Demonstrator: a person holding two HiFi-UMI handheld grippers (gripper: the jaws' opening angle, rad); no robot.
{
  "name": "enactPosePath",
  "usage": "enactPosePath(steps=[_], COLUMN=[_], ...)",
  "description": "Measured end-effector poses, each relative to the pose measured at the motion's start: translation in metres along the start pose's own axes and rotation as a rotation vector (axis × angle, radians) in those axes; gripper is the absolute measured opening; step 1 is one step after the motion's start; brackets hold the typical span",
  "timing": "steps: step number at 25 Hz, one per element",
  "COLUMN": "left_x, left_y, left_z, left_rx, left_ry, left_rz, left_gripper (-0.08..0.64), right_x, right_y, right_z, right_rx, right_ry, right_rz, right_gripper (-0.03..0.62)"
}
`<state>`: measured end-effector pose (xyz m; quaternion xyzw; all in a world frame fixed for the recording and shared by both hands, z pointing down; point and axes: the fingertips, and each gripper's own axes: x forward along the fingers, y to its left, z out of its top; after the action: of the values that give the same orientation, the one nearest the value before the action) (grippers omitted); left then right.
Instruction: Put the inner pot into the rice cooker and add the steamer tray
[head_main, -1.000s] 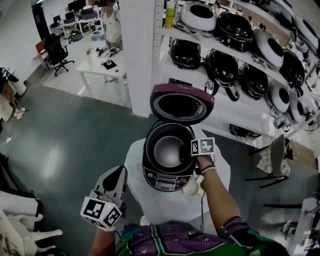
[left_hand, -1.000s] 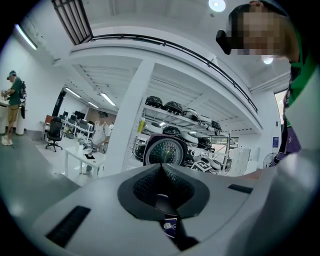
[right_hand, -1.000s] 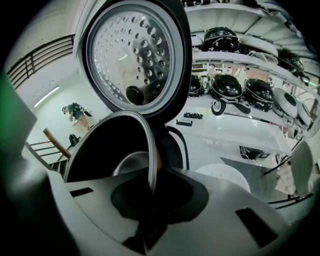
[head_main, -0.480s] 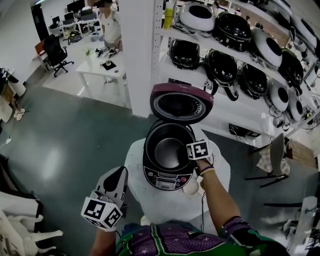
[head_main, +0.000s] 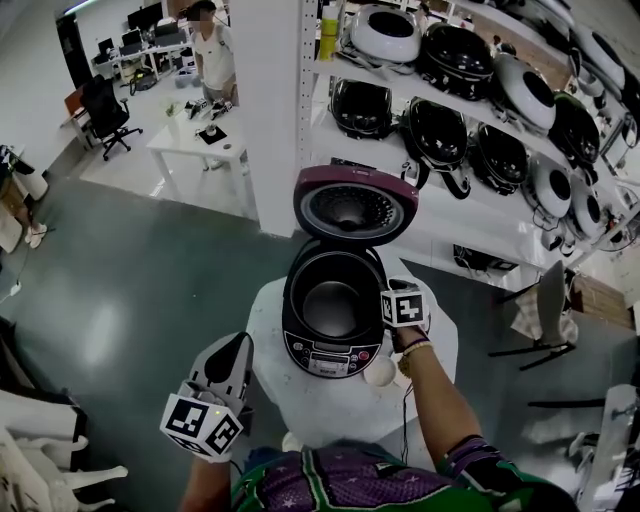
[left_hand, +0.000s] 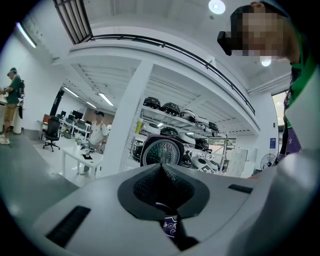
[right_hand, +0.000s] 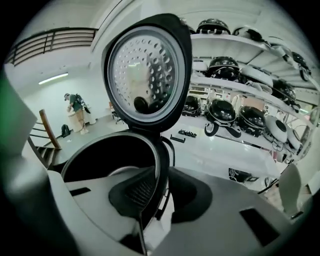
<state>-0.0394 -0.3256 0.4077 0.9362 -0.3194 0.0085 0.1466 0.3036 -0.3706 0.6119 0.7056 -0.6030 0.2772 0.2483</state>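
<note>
Head view looks down on the rice cooker (head_main: 330, 325), which fills much of a small round desk (head_main: 315, 410), so a sideways tug from the right hand-held gripper (right_hand: 161, 195) could shove it toward the desk's edge. Its lid (head_main: 352, 205) stands open just beyond and above that gripper (a hasty lift could knock it shut). The inner pot (head_main: 332, 300) sits down inside the cooker. Its right rim passes between the right gripper's jaws, which stand slightly apart, with a sliver of light beside the outer pad. I judge the pot not gripped, but a jaw catching the rim on the way out could tilt or unseat it. The left hand-held gripper (left_hand: 163, 182), jaws together on nothing, hangs well away from the cooker, too far to steady it.

Whether the pot is fully seated cannot be told, because the right gripper's marker cube (head_main: 405, 307) covers that side of the rim. A small white round thing (head_main: 380, 373) lies on the desk just behind the right gripper. It is too small to say whether it is the steamer tray, which shows nowhere else.
</note>
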Motion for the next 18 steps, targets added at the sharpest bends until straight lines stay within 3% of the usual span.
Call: enactPosePath(steps=[7,18], left_x=[0.000,-0.012], left_y=[-0.012,-0.029], left_z=[0.002,0.010], left_rx=[0.016,0.043], left_ry=[-0.003,-0.027], left_rz=[-0.036,-0.115], left_gripper=[0.021,0.021], right_x=[-0.041,-0.131], right_y=[-0.012,-0.002], right_z=[0.014,0.010], right_rx=[0.078,0.113], right_ry=[-0.217,-0.353], right_rz=[0.014,0.000], right_gripper=[0.104,0.109])
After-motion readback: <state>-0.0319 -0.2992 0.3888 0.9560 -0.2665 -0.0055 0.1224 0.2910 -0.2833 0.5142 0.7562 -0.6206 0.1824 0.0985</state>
